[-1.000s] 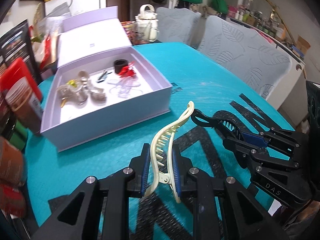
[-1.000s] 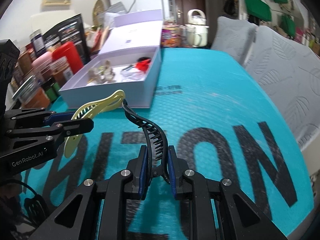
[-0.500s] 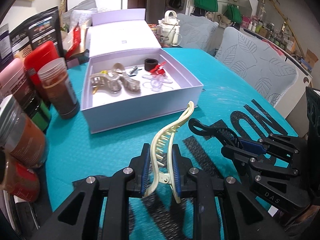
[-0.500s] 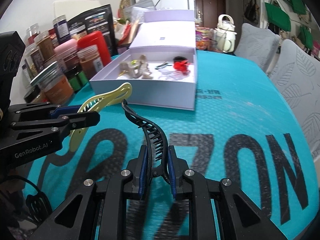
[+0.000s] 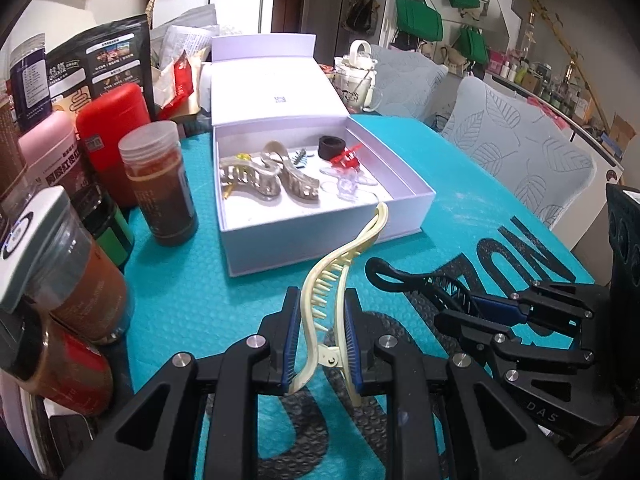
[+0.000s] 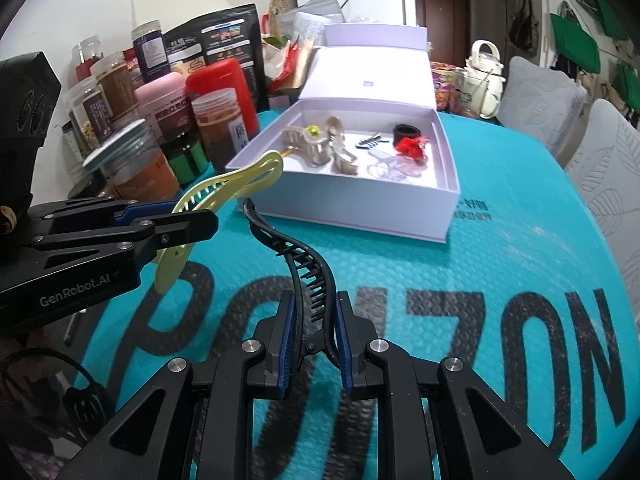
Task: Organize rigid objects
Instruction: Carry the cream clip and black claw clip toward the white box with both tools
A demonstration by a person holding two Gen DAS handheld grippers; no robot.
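left gripper (image 5: 320, 344) clamping cream banana clip (image 5: 340, 280) | right gripper (image 6: 314, 344) clamping black banana clip (image 6: 304, 276) | lavender box (image 5: 404, 216) lying ahead — carrying both over its near wall; releasing past the rim

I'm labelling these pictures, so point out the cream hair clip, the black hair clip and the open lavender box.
cream hair clip (image 5: 320, 300), left wrist view, toothed middle.
black hair clip (image 6: 308, 276), right wrist view, toothed curve.
lavender box (image 6: 360, 216), right wrist view, near outer wall.
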